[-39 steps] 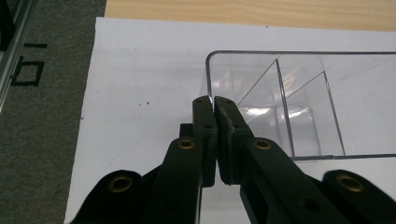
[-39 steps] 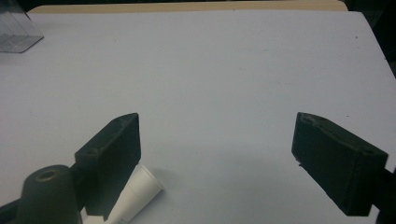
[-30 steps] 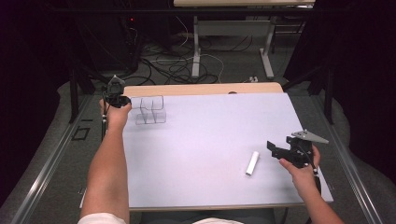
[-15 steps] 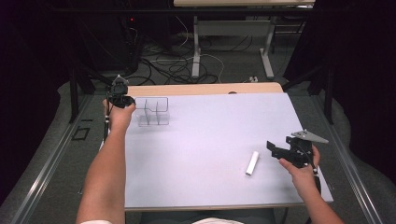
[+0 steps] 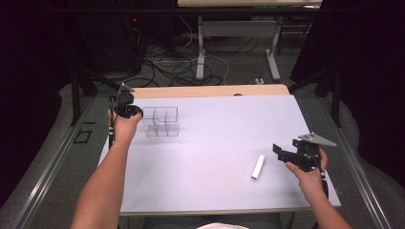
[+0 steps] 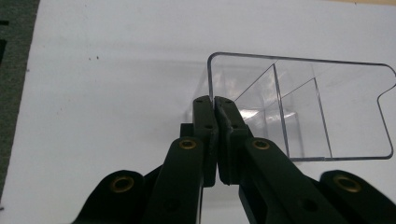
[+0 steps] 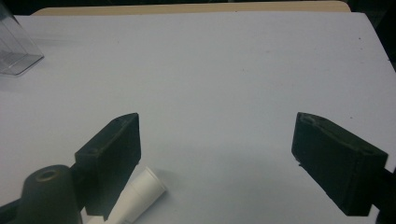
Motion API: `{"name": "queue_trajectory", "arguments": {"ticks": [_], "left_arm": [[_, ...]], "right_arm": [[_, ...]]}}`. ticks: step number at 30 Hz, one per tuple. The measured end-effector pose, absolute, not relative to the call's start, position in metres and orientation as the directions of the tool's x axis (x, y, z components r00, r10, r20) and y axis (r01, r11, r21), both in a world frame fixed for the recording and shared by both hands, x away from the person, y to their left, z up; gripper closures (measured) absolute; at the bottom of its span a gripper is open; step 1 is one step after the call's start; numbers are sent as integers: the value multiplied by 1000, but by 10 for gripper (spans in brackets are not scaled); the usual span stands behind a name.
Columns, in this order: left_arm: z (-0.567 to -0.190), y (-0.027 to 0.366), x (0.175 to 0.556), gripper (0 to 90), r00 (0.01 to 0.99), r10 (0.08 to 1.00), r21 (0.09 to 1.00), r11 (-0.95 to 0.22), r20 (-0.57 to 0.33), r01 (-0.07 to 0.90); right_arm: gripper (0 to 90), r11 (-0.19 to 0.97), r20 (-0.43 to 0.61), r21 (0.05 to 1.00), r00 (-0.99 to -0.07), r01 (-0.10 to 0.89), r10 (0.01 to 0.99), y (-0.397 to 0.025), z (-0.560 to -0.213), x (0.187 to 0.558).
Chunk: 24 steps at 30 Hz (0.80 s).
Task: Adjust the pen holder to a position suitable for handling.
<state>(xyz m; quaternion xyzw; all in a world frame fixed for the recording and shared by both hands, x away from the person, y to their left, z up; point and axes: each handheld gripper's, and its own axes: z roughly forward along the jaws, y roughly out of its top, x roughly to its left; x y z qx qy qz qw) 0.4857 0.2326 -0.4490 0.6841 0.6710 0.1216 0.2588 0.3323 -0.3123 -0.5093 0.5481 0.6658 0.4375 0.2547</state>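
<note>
Clear organizer (image 6: pixel 299 112) wall sits pinched between left gripper (image 6: pixel 215 100) fingers.

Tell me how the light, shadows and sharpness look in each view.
High view: the white table is evenly lit, its surroundings dark, picture rather soft. Left gripper view: the clear divided box catches faint glare on its walls; the nearby jaws look dark. Right gripper view: soft shadow beside the white tube; near jaws slightly blurred.
</note>
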Motion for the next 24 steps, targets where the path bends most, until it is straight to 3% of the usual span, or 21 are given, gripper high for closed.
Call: {"name": "queue_trajectory", "arguments": {"ticks": [20, 24], "left_arm": [[-455, 222, 458, 882, 100, 974, 533, 26, -205, 846], [-456, 225, 458, 844, 113, 969, 557, 30, -221, 830]], "right_arm": [[151, 9, 147, 859, -265, 511, 953, -312, -510, 333], [151, 2, 150, 859, -257, 511, 955, -312, -510, 333]]}}
